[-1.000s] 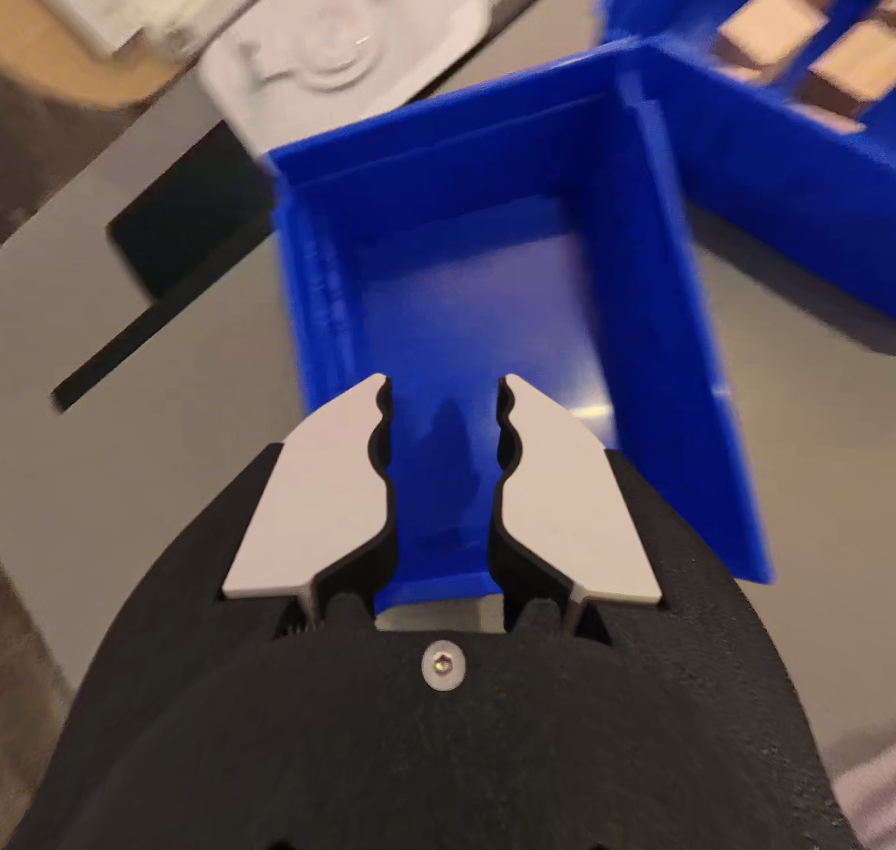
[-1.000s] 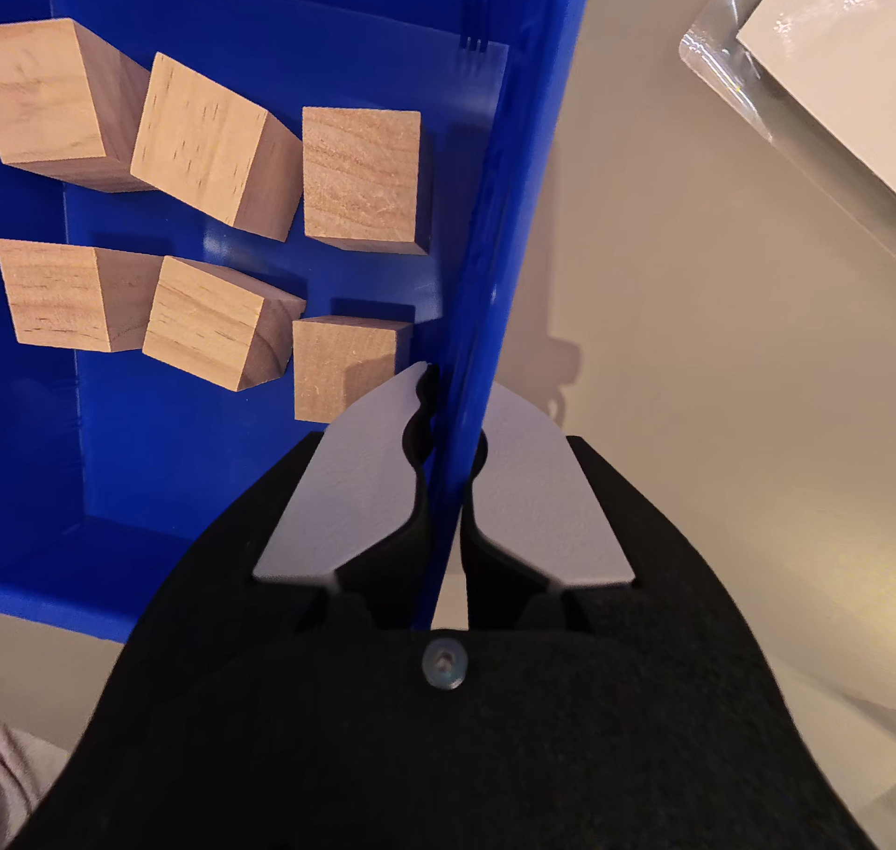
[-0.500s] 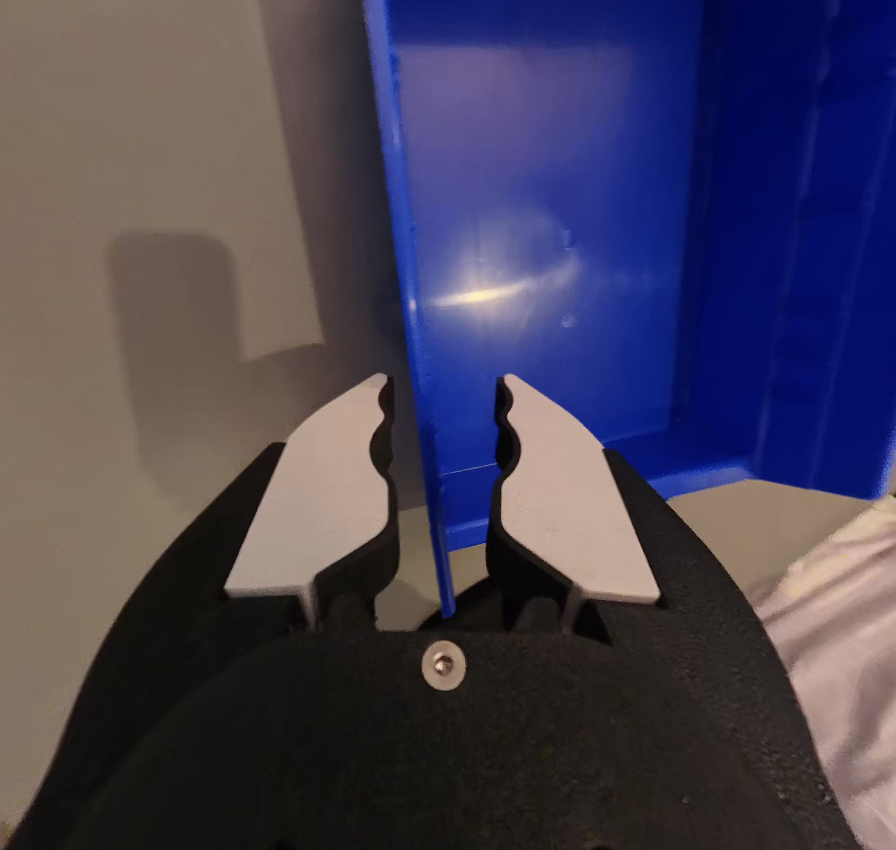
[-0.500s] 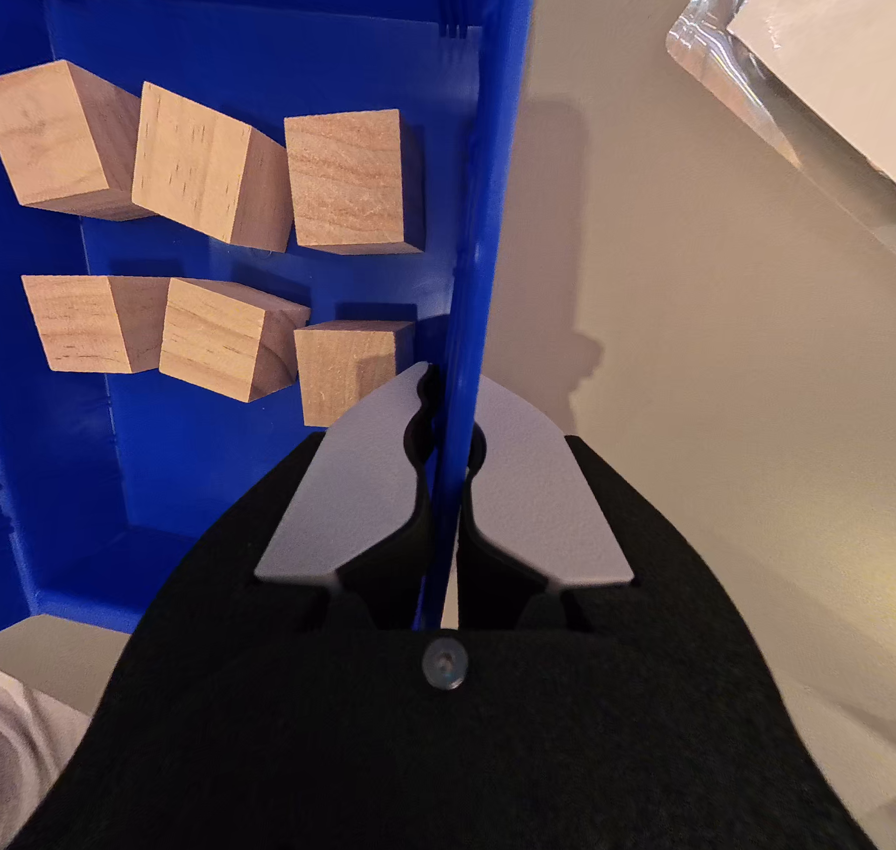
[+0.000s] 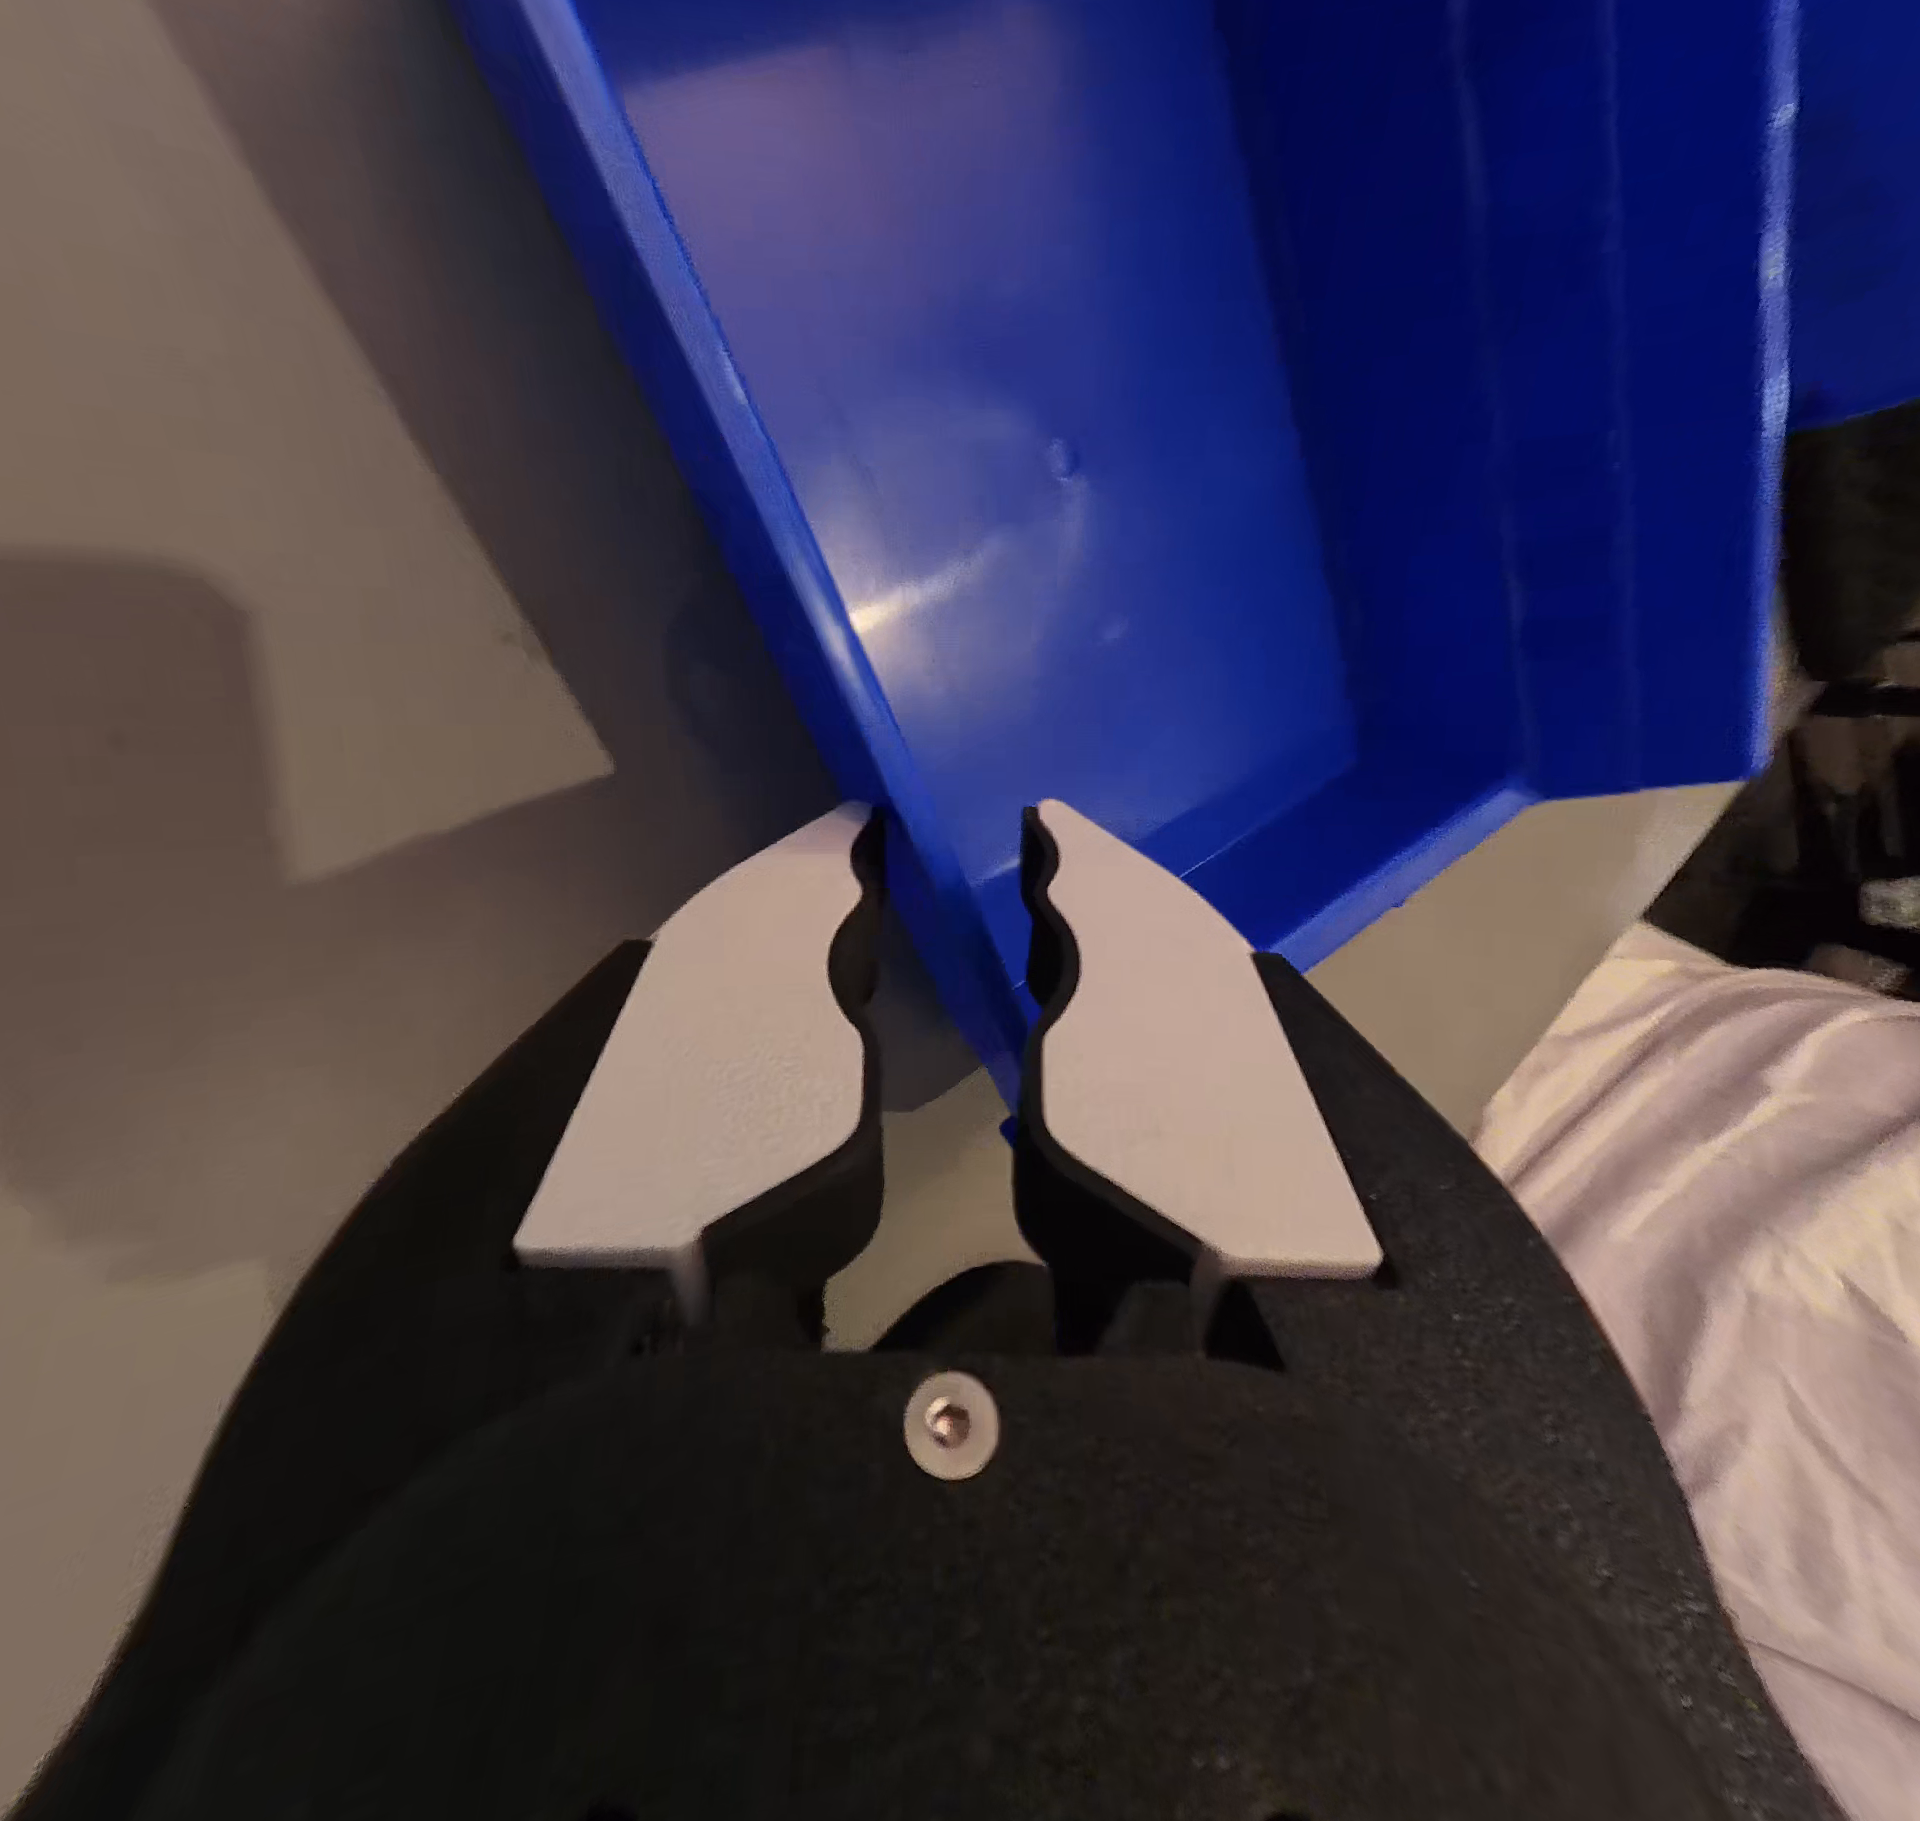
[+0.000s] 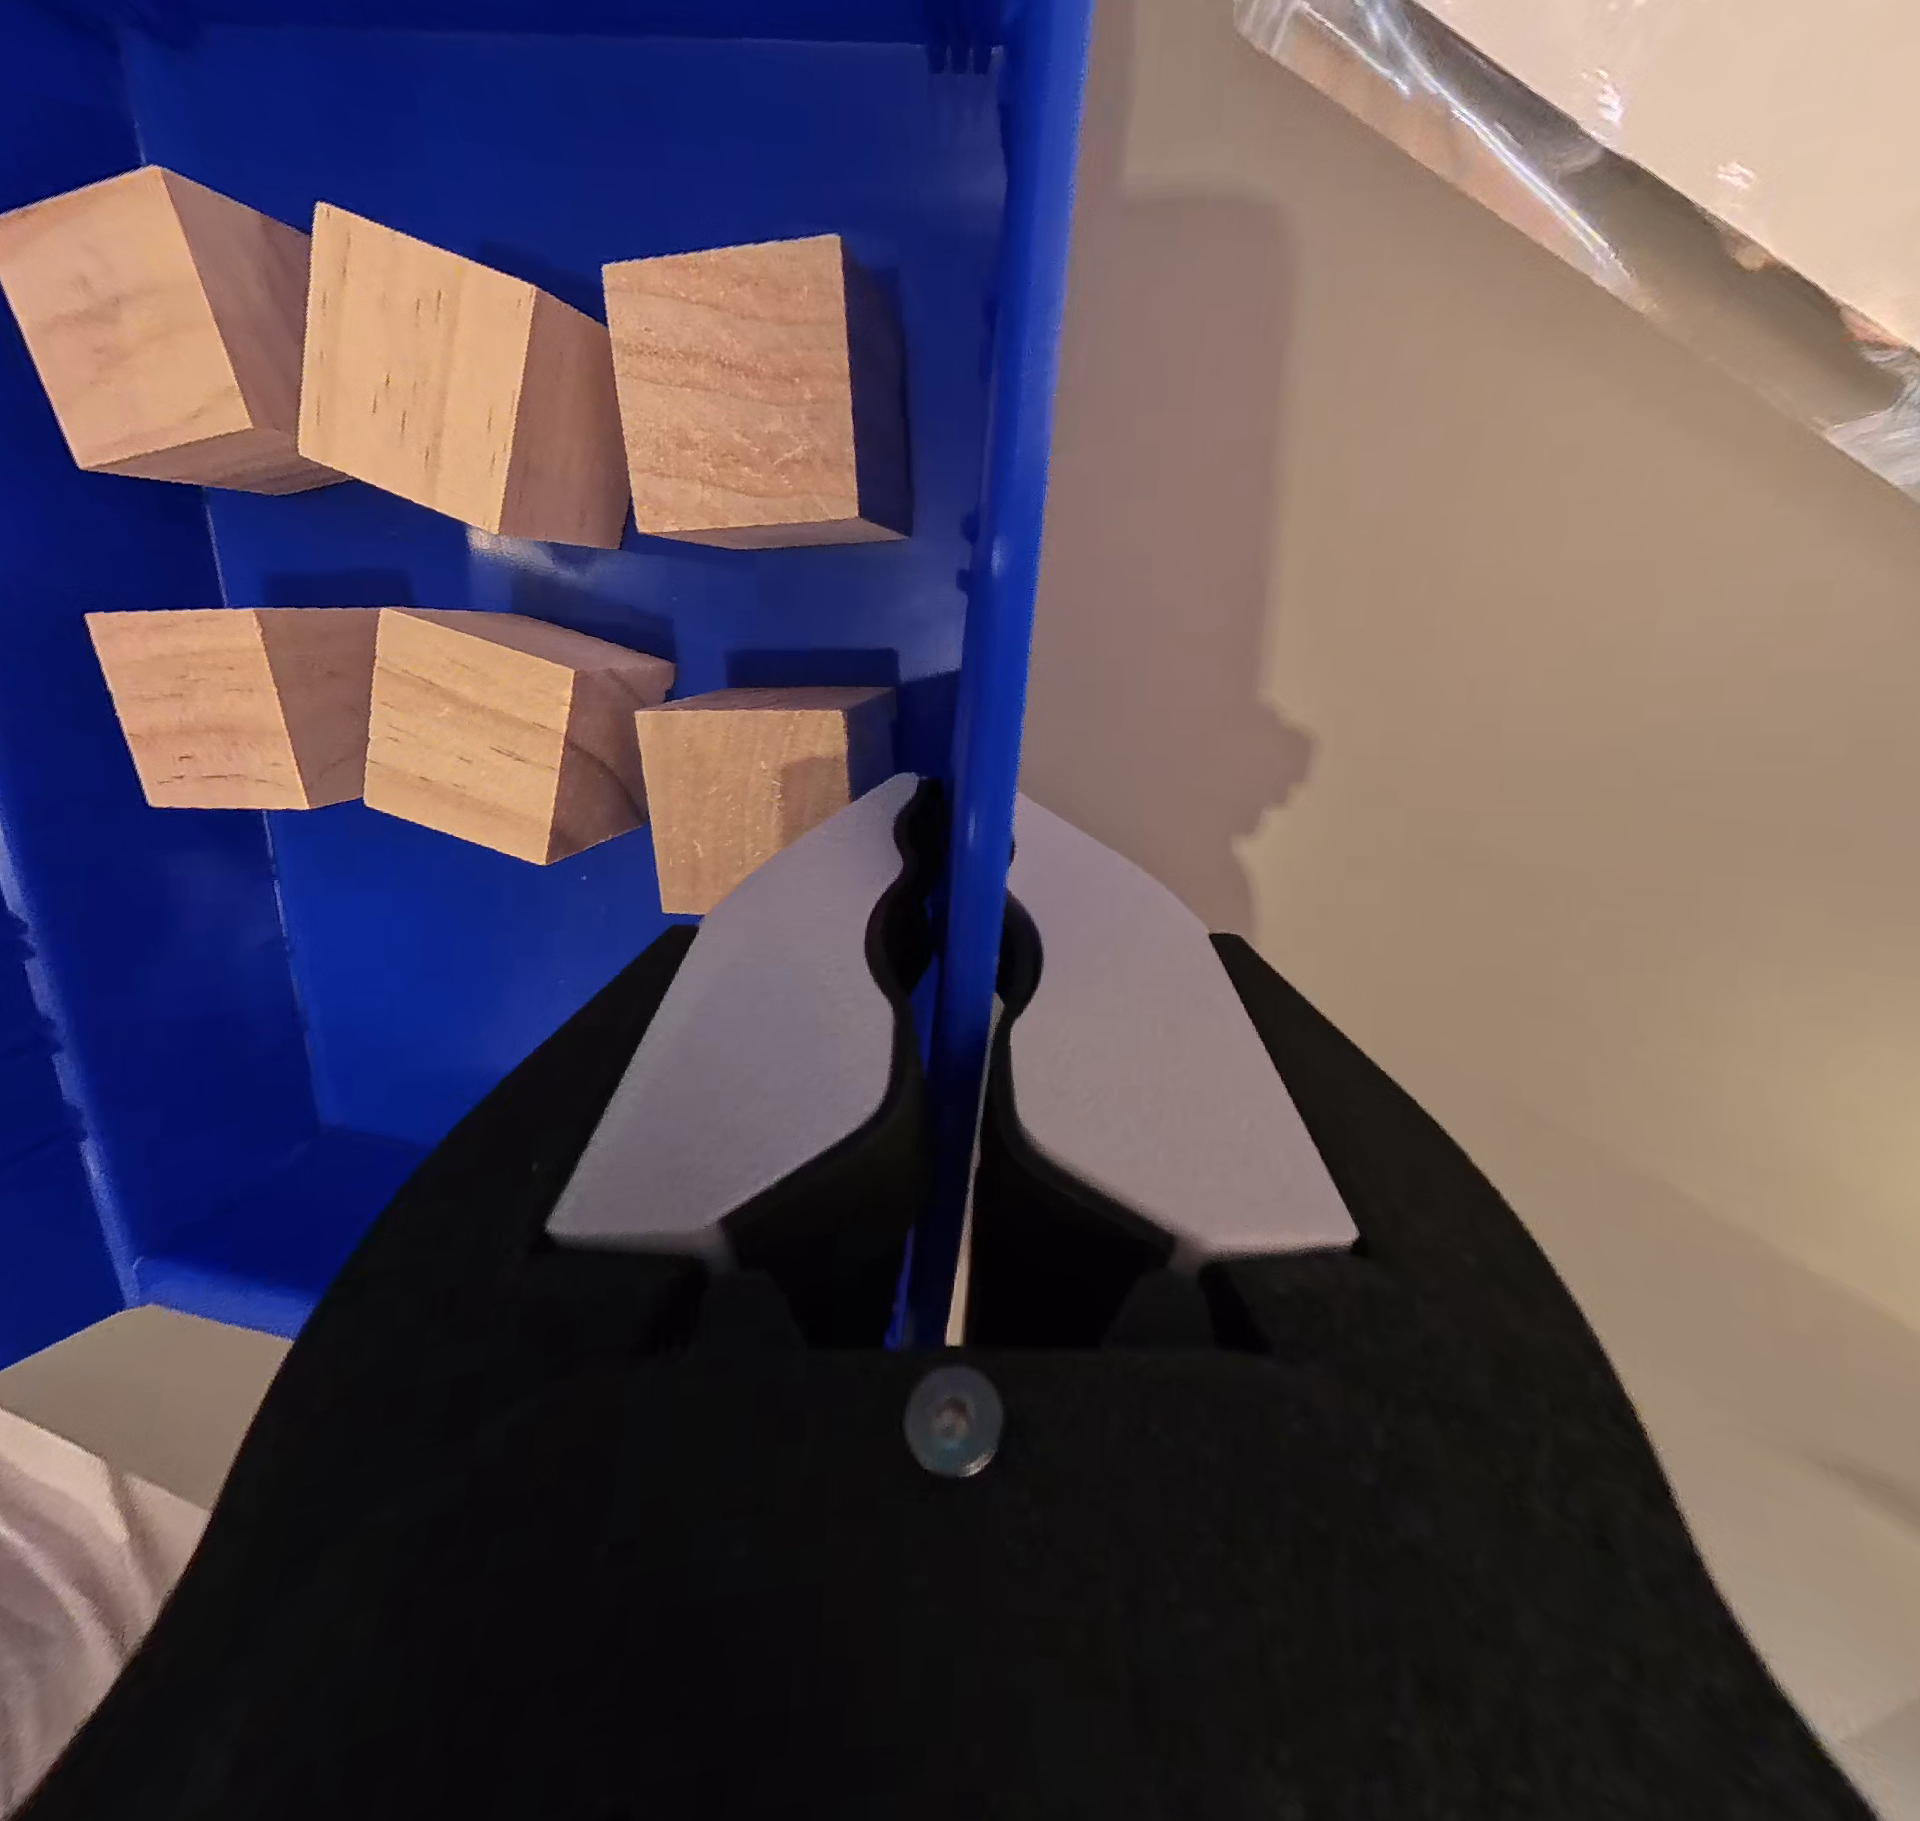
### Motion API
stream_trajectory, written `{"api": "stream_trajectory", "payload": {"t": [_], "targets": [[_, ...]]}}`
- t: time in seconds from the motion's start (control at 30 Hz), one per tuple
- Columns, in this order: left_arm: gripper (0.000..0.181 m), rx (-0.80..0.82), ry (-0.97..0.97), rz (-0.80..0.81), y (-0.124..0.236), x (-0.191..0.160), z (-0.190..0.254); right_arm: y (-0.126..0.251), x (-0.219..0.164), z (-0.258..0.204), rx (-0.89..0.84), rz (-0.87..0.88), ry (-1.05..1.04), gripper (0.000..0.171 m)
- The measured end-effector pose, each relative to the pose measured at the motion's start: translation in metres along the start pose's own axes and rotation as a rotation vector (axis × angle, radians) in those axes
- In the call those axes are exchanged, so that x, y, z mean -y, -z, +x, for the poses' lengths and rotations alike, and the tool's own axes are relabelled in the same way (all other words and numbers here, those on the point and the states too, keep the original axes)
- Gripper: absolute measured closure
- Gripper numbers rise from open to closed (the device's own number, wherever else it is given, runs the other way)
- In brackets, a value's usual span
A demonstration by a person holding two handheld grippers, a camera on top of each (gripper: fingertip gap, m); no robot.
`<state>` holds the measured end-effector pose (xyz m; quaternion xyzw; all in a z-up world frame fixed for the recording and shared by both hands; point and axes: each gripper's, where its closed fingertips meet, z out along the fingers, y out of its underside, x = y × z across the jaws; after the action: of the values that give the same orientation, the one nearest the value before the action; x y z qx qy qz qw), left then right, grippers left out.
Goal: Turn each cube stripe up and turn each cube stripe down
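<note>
R gripper jaws clamp cube bin wall; L gripper jaws straddle empty-bin wall, gapped.

1. A plain beige table carries everything.
2. An empty blue bin sits on it.
3. A second blue bin, holding wooden cubes, sits there too.
4. A clear-wrapped white packet lies near the second bin.

A grey desk carries a clear-wrapped white pack at its far right; pale cloth lies at the near edge.
</note>
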<state>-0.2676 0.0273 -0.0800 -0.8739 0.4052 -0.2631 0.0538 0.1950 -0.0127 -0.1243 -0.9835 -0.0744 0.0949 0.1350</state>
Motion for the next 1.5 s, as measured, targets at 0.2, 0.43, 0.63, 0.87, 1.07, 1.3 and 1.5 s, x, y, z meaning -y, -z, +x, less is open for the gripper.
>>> {"api": "stream_trajectory", "payload": {"t": [0.2,0.43,0.63,0.87,1.07,1.3,1.5], "targets": [[0.166,-0.171,0.083,0.277,0.061,0.018,0.007,0.011,-0.008,0.014,0.008,0.007,-0.028,0.164],[0.165,-0.041,0.018,0.664,0.173,0.004,0.012,0.044,-0.014,0.021,0.007,-0.002,-0.028,0.164],[0.155,0.230,-0.044,0.893,0.248,-0.033,0.019,0.102,0.001,0.005,0.011,0.047,-0.034,0.163],[0.143,0.481,-0.045,1.017,0.288,-0.063,0.020,0.172,0.063,-0.071,-0.047,0.070,0.050,0.163],[0.142,0.502,-0.011,0.983,0.286,-0.081,0.021,0.162,0.139,-0.190,0.019,0.079,0.152,0.163],[0.142,0.537,0.079,1.063,0.304,-0.094,0.015,0.097,0.212,-0.357,0.228,0.082,0.284,0.163],[0.142,0.637,0.151,1.119,0.322,-0.120,0.015,0.043,0.239,-0.473,0.329,0.054,0.338,0.163]]}}
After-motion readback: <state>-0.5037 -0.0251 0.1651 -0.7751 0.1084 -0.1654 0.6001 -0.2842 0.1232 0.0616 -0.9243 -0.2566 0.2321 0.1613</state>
